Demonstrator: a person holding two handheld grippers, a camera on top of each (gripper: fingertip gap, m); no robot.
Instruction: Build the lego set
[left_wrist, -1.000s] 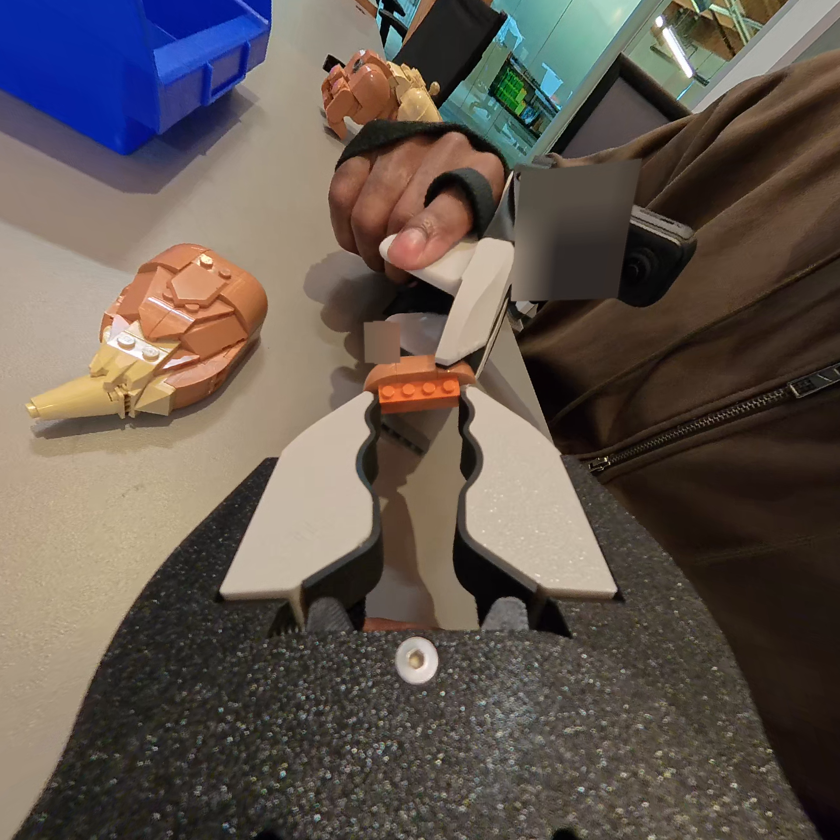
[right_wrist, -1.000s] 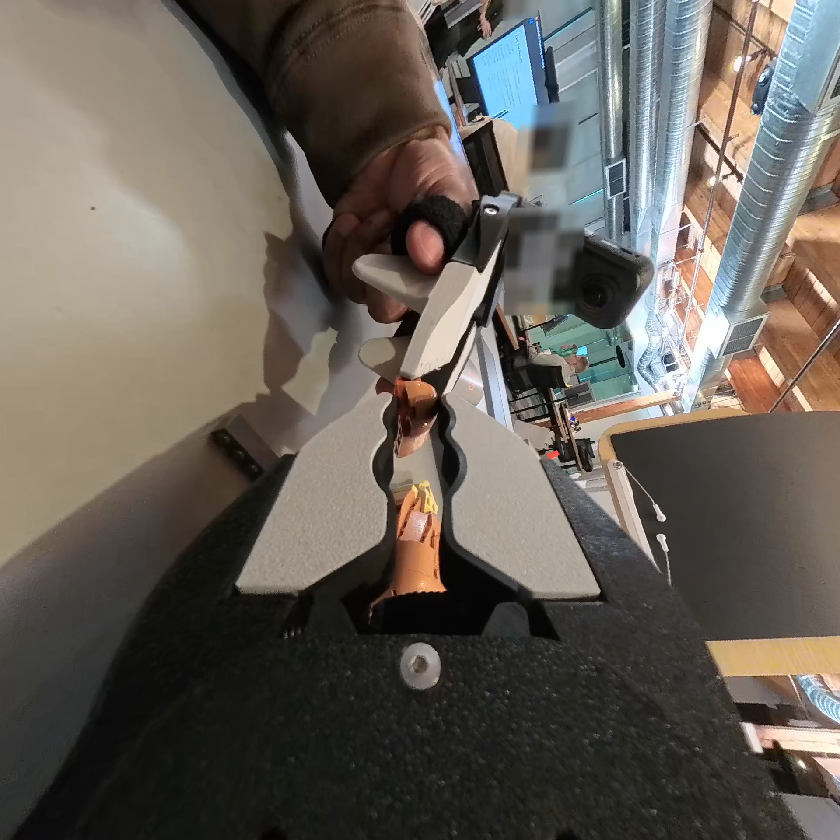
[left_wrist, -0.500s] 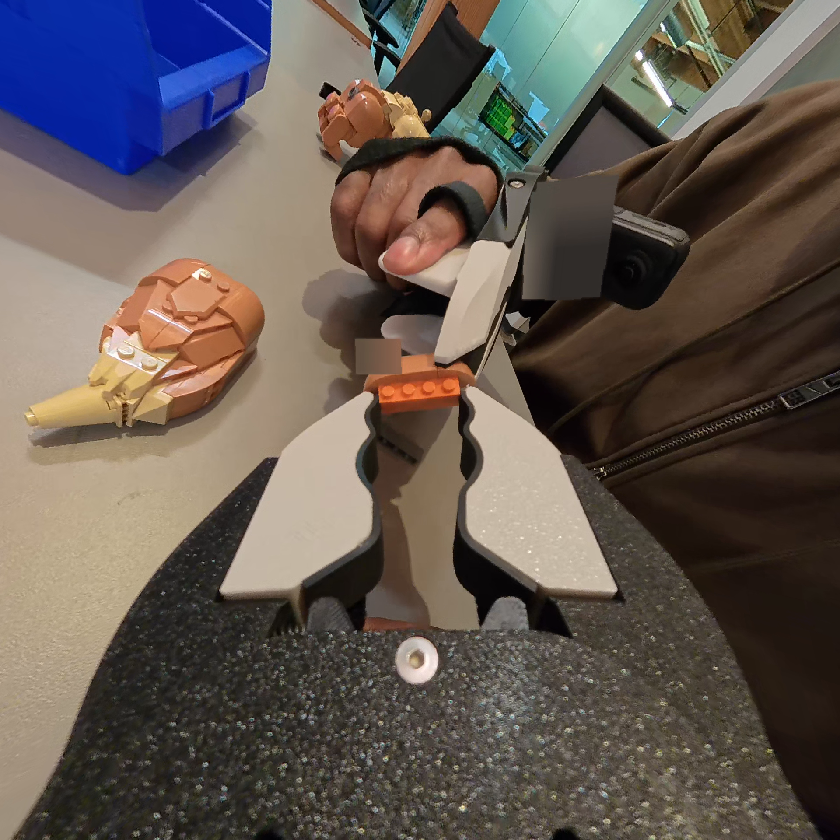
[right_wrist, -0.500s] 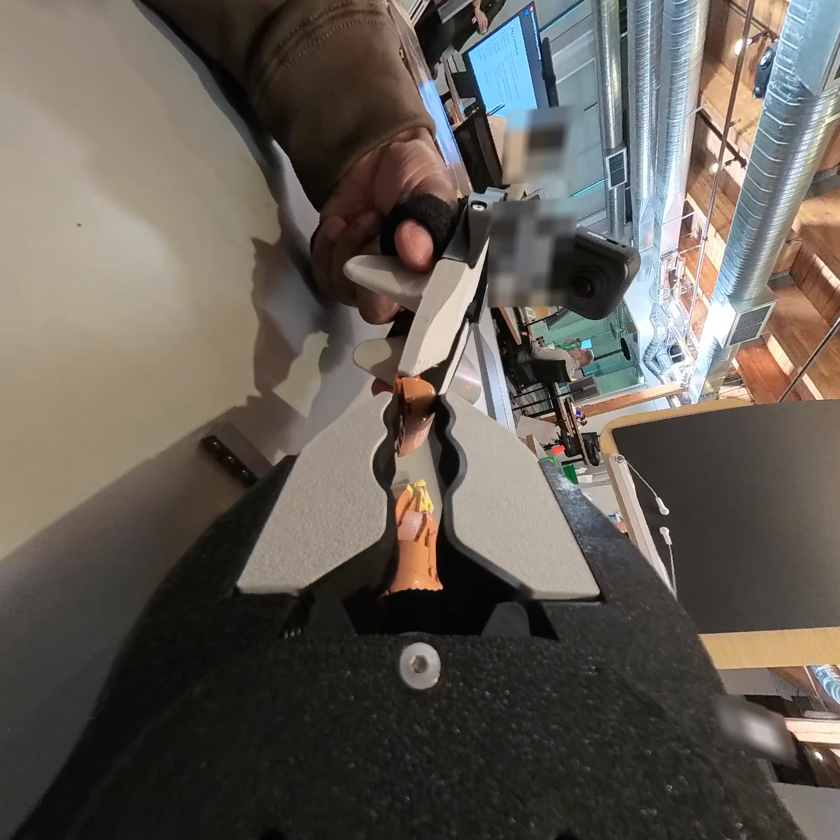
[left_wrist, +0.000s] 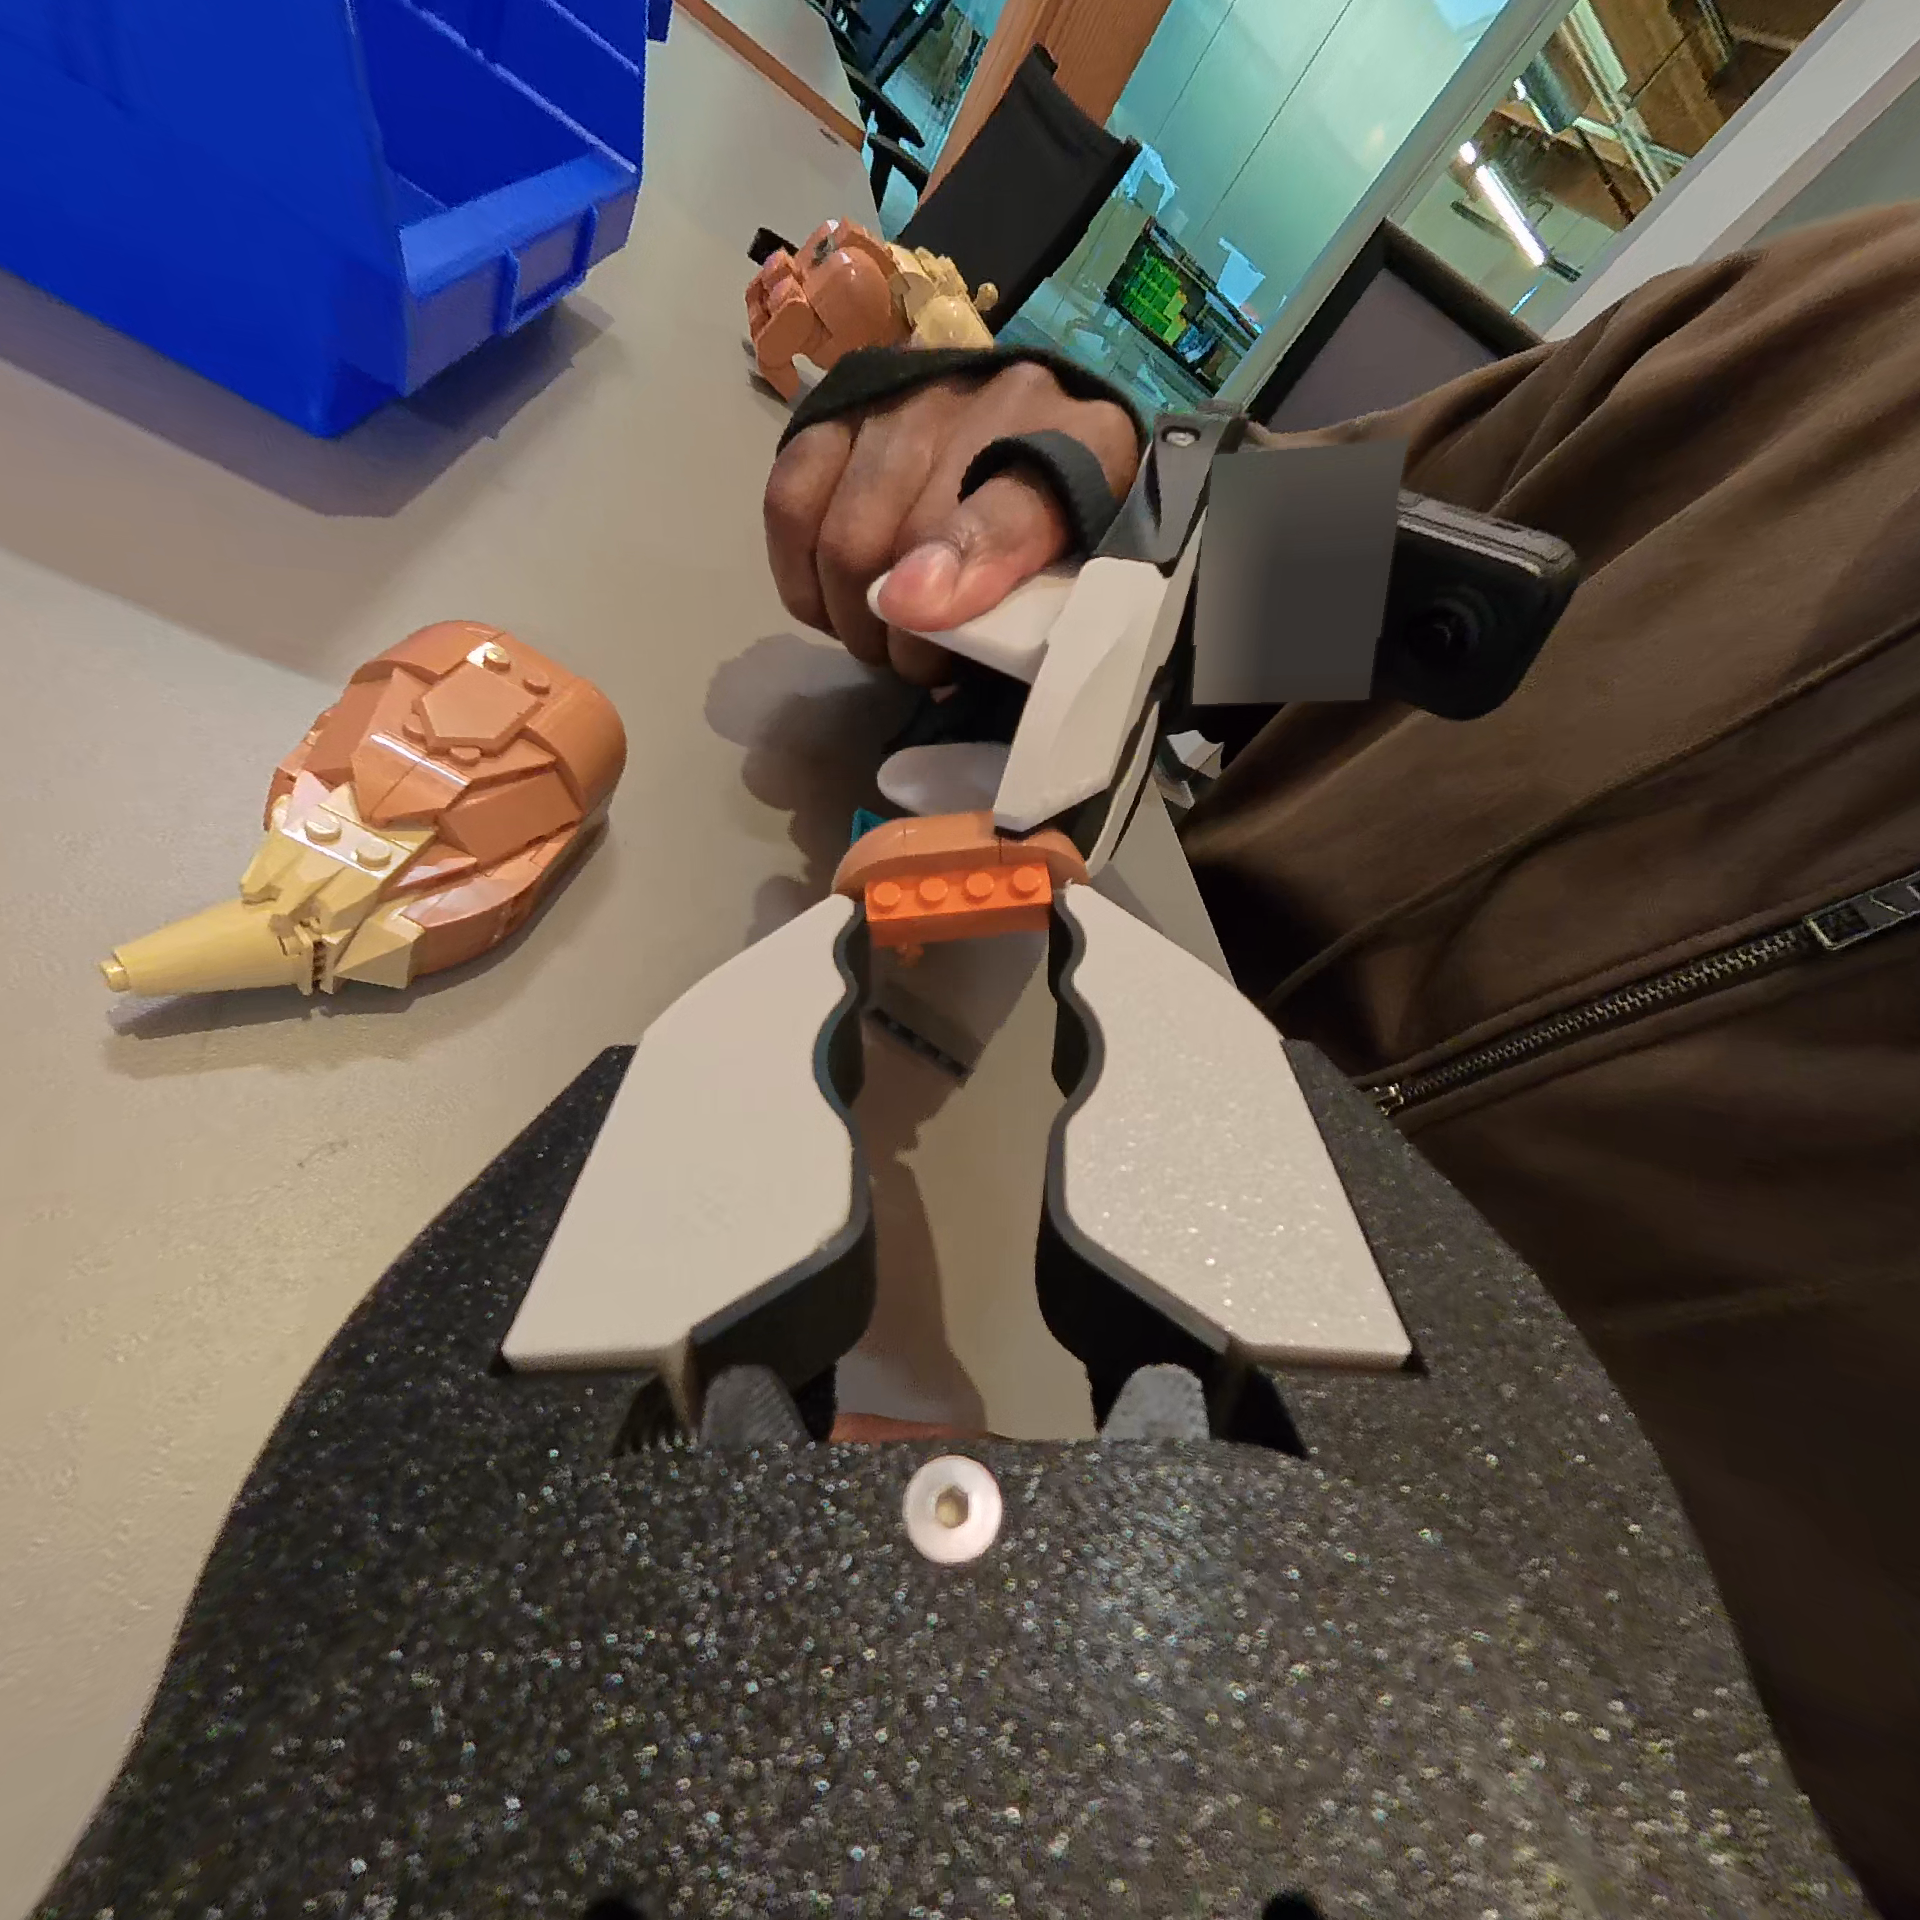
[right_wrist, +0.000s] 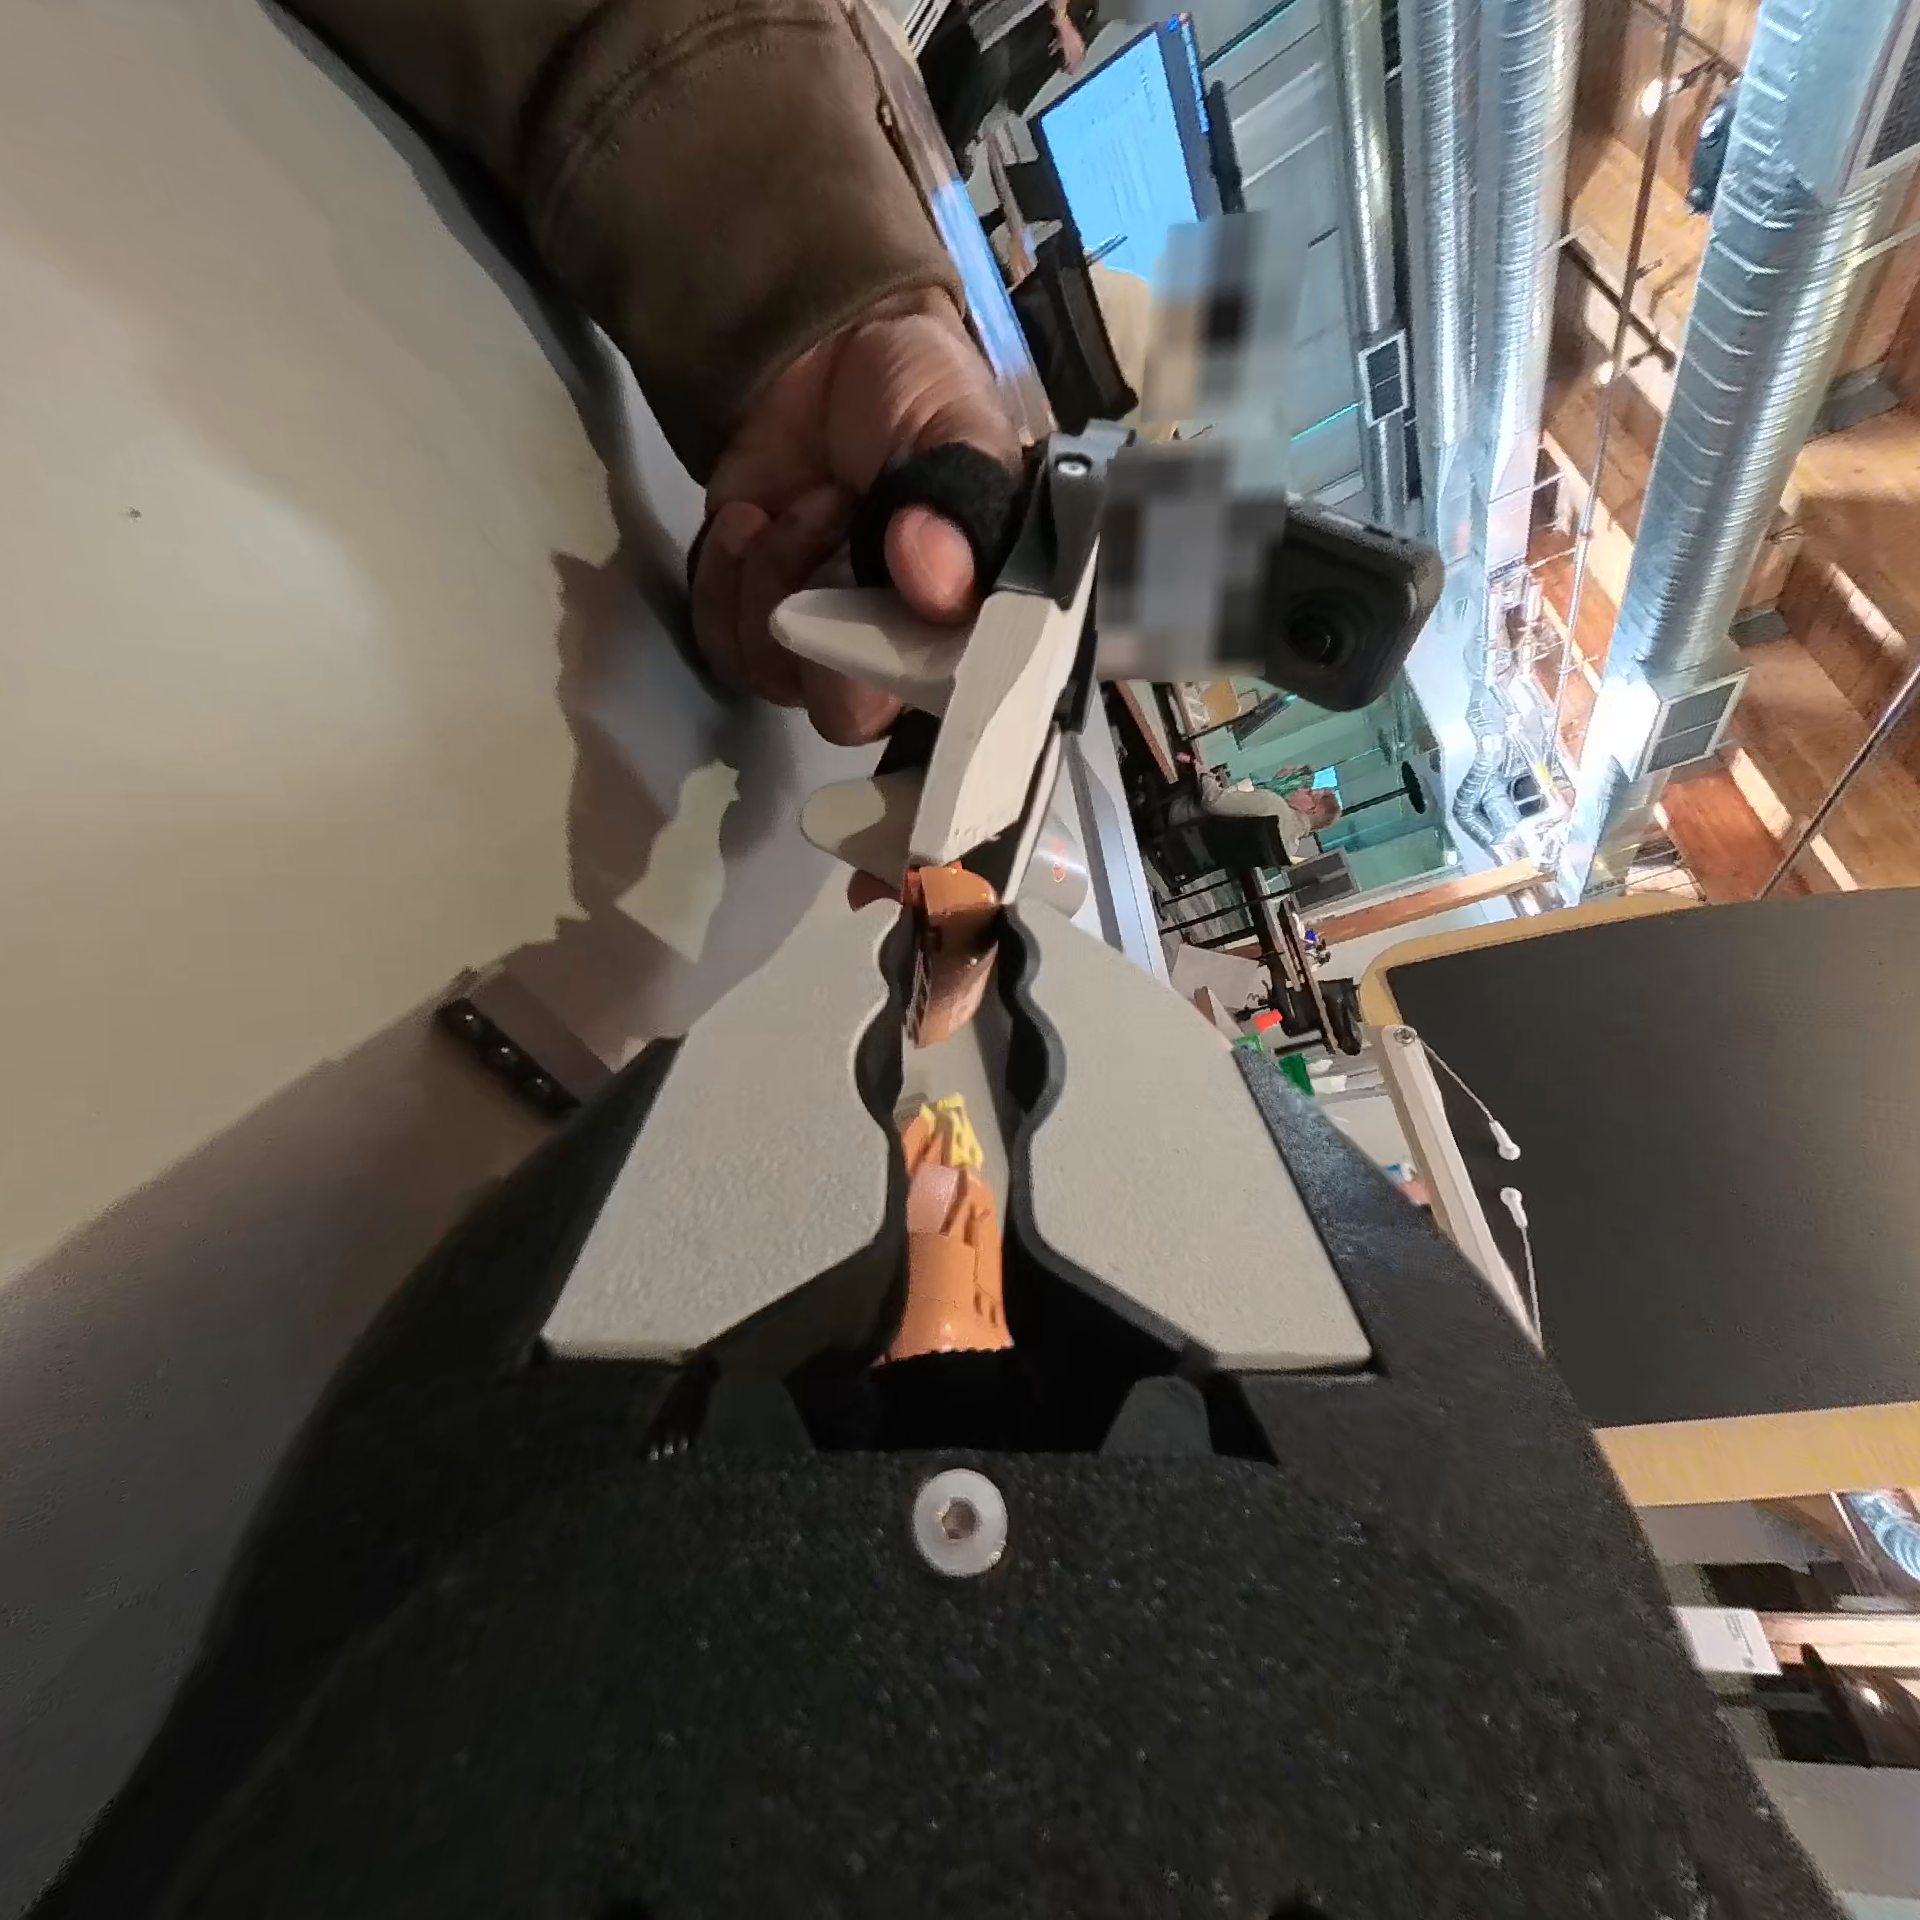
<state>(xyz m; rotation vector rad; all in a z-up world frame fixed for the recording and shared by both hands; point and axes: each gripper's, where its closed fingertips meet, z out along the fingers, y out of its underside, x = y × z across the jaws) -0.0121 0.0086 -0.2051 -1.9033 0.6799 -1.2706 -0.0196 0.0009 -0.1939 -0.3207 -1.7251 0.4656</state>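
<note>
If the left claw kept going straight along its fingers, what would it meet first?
Probably the right claw: it sits just beyond the orange lego piece that the left claw grips at its tips, and appears to touch that piece. Depth is hard to judge.

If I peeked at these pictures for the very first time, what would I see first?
First, the little orange lego piece pinched at the tips of the left gripper, right in the middle, with the right gripper meeting it from above. Next, the brown and tan lego head lying on the grey table to the left. Behind it, a big blue bin fills the top left corner.
</note>
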